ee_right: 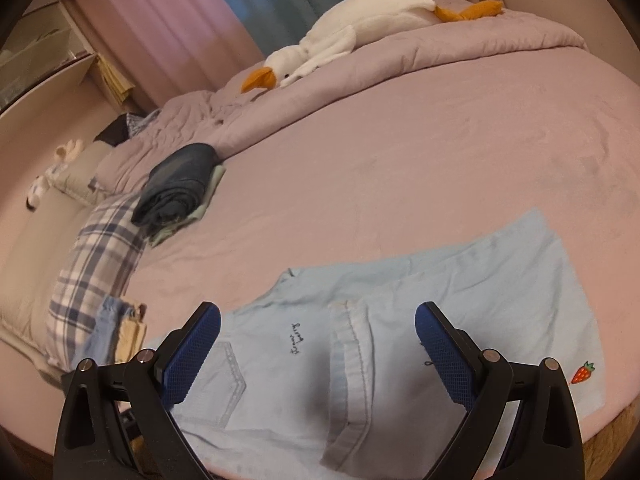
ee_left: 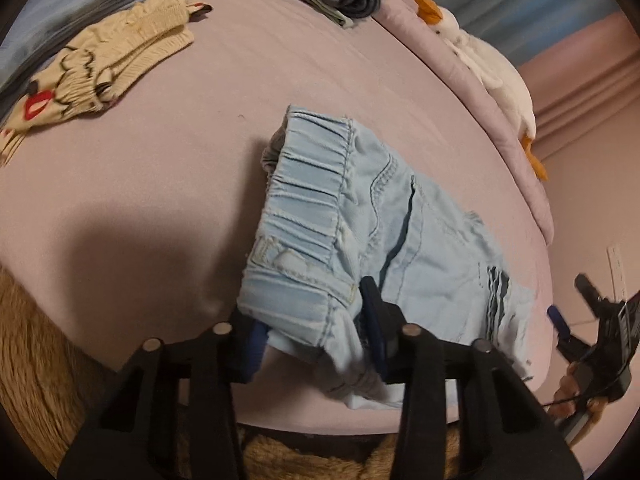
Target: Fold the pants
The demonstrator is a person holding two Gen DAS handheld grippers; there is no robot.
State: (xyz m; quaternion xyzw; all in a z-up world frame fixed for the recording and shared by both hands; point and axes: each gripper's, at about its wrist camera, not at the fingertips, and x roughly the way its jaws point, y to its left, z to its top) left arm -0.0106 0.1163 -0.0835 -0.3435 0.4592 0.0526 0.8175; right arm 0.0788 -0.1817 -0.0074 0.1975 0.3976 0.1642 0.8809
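Light blue denim pants (ee_left: 360, 216) lie on the pink bed, elastic waistband toward the far left. My left gripper (ee_left: 316, 332) straddles the near waistband corner; the cloth sits between its blue pads, and the jaws stand fairly wide. In the right wrist view the pants (ee_right: 400, 320) lie flat with a pocket, small lettering and a strawberry patch (ee_right: 583, 373). My right gripper (ee_right: 318, 348) is open above the pants, holding nothing. It also shows in the left wrist view (ee_left: 576, 316) at the right, beside the bed edge.
A cream patterned garment (ee_left: 100, 64) and blue denim lie at the far left. Folded dark clothes (ee_right: 176, 188) sit at the back. A white goose plush (ee_right: 344, 40) rests on the duvet. A plaid pillow (ee_right: 96, 264) lies left. Brown rug (ee_left: 36, 380) is below the bed edge.
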